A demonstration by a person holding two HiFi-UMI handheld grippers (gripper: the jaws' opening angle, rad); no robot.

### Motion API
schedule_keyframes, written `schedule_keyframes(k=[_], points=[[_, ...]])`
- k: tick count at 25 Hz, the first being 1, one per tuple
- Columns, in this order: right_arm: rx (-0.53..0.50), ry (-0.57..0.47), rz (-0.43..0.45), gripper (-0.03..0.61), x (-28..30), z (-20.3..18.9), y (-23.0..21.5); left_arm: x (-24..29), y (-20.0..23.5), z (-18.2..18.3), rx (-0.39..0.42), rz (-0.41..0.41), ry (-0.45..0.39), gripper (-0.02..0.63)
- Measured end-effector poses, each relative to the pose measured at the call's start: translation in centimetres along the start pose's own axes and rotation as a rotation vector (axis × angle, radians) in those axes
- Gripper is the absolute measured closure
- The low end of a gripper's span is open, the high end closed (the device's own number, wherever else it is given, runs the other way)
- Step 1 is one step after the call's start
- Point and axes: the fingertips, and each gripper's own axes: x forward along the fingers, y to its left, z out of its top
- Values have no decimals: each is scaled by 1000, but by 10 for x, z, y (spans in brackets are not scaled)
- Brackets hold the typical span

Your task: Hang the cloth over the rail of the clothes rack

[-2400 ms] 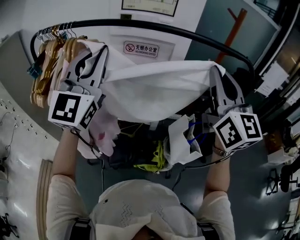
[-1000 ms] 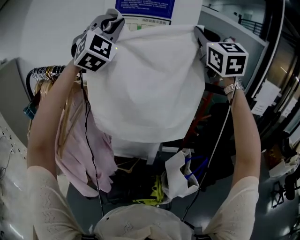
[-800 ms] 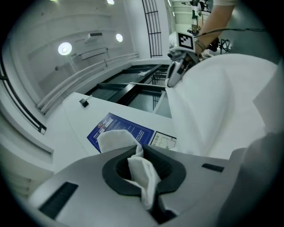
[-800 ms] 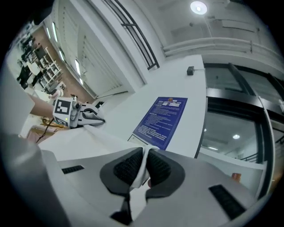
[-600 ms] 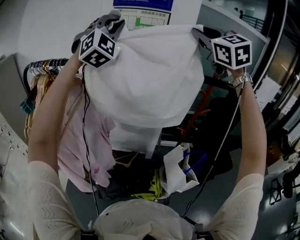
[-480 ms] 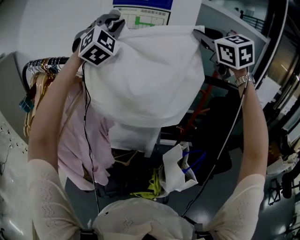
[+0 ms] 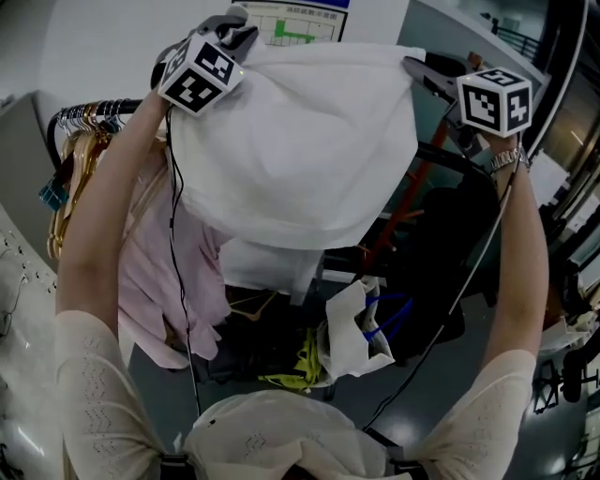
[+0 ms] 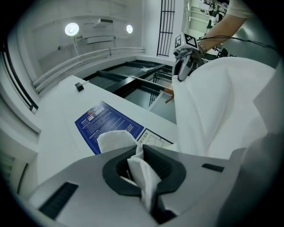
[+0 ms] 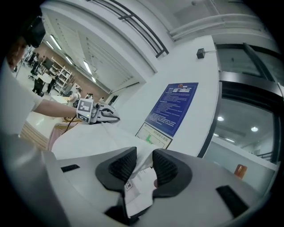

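Observation:
A white cloth (image 7: 300, 150) is spread high between my two grippers and sags in front of the rack. My left gripper (image 7: 234, 28) is shut on its upper left corner, and the fabric shows bunched between the closed jaws (image 8: 144, 177). My right gripper (image 7: 419, 68) is at the upper right corner. Its jaws have just been opening, and the corner with its label lies loosely between the parted pads (image 9: 143, 167). The black rail (image 7: 94, 112) shows at the left and is mostly hidden behind the cloth.
Wooden hangers (image 7: 70, 178) and a pink garment (image 7: 159, 272) hang at the rail's left end. A white bag (image 7: 352, 328) and dark clutter lie below the rack. A red pole (image 7: 403, 202) stands to the right. A blue poster (image 8: 106, 126) is on the white wall ahead.
The cloth went from below the rail to high above it. Since half a second ago the right gripper has shifted to the right, and its jaws no longer pinch the corner.

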Motion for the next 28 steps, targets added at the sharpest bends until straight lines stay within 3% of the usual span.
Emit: schedule_keyframes(k=[5, 9, 11, 16, 20, 23, 28], points=[[-15, 25, 22, 460, -2, -9, -3, 0, 1, 0, 11, 8, 3, 595], [-11, 10, -121, 446, -26, -16, -43, -2, 7, -11, 6, 31, 25, 595], [-7, -45, -140, 448, -34, -6, -46, -5, 11, -12, 3, 48, 11, 595], [-164, -152, 4, 448, -6, 50, 38, -10, 13, -1, 13, 89, -33, 595], [-166, -269, 140, 448, 32, 88, 98, -14, 17, 8, 37, 115, -76, 595], [-183, -242, 184, 448, 75, 92, 123, -13, 15, 7, 40, 102, -79, 595], [-255, -99, 199, 448, 146, 81, 145, -13, 14, 9, -15, 64, -106, 595]])
